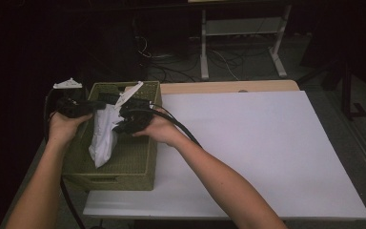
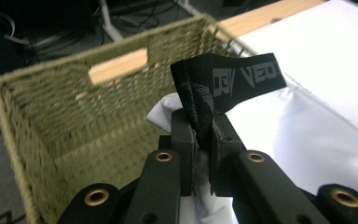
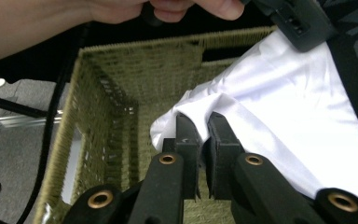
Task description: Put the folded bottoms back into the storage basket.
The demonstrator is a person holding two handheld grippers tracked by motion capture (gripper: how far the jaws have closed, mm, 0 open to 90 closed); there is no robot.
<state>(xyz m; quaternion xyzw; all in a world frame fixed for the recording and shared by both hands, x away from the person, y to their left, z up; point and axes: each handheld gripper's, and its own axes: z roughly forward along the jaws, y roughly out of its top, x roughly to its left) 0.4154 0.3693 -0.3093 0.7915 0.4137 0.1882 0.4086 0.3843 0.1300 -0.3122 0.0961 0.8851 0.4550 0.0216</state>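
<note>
A white garment point(image 1: 102, 138) with a black lettered waistband point(image 2: 242, 77) hangs over an olive woven basket point(image 1: 138, 164) at the table's left end. My left gripper point(image 1: 94, 105) is shut on the black waistband, seen pinched between the jaws of the left gripper point(image 2: 203, 135). Close beside it, my right gripper point(image 1: 120, 113) is shut on the garment's white fabric point(image 3: 279, 98), which folds in between the jaws of the right gripper point(image 3: 201, 126). The cloth's lower end dangles into the basket point(image 3: 116, 93). The other hand and its gripper point(image 3: 298, 18) sit at the top of the right gripper view.
The basket stands partly on a large white mat point(image 1: 248, 143) over the wooden tabletop point(image 1: 228, 87). The basket's handle slot point(image 2: 119, 65) shows in its far wall. Behind the table, on a dark floor, are a white desk frame point(image 1: 240, 33) and loose cables point(image 1: 171, 64).
</note>
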